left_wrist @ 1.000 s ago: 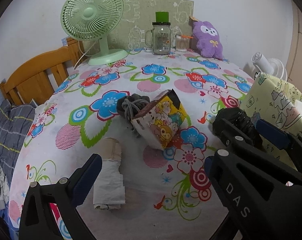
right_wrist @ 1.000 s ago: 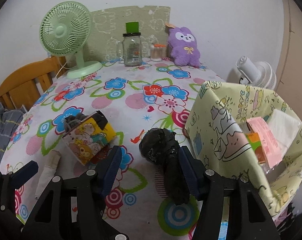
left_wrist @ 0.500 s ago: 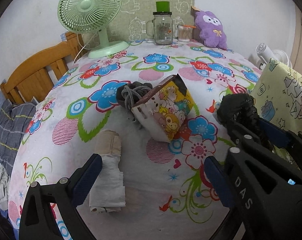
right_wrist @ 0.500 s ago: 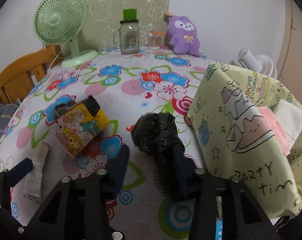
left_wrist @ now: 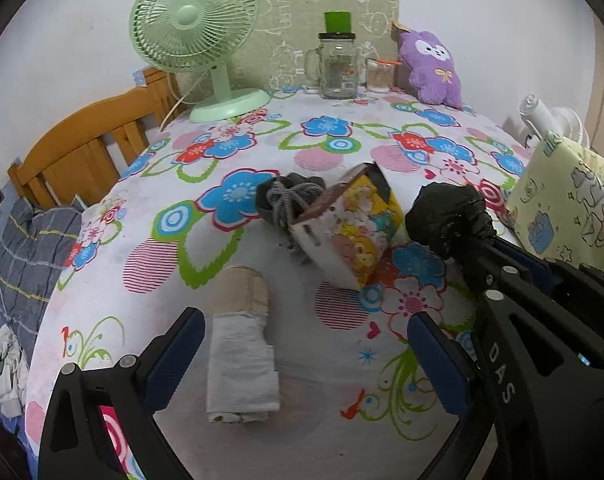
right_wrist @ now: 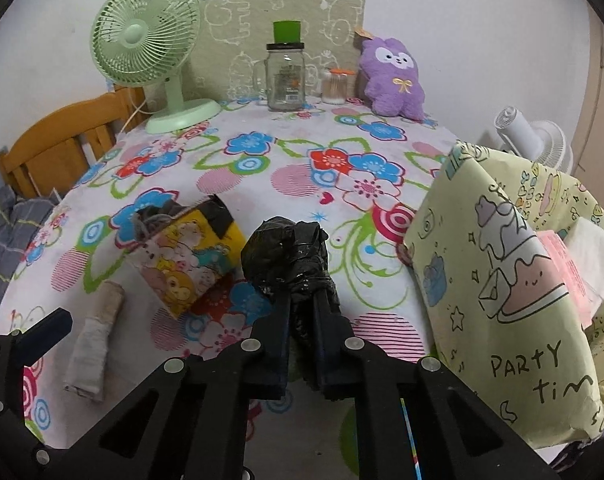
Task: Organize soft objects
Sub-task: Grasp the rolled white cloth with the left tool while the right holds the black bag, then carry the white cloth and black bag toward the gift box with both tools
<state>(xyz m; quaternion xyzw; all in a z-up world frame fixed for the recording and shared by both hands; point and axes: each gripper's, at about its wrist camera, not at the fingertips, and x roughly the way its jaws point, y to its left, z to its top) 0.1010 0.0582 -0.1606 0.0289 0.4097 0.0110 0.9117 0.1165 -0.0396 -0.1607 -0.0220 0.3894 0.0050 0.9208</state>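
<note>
My right gripper (right_wrist: 302, 304) is shut on a crumpled black plastic bundle (right_wrist: 286, 252), whose lower end is pinched between the pads just above the flowered tablecloth (right_wrist: 302, 152). In the left wrist view the same bundle (left_wrist: 446, 216) sticks out of that gripper at the right. My left gripper (left_wrist: 304, 328) stands open over the near part of the table, with a rolled white and beige cloth (left_wrist: 240, 340) lying just inside its left finger, untouched. A tipped cartoon-print box (left_wrist: 350, 232) lies in the middle with grey knitted stuff (left_wrist: 290, 196) spilling from its mouth.
A pale yellow "party" bag (right_wrist: 502, 280) stands open at the right with pink and white packets inside. Along the back stand a green fan (left_wrist: 194, 28), a glass jar (left_wrist: 336, 66) and a purple plush toy (left_wrist: 432, 66). A wooden chair (left_wrist: 82, 152) is at the left.
The right gripper's jaws have closed from wide apart onto the black bundle. The left gripper has stayed open over the rolled cloth.
</note>
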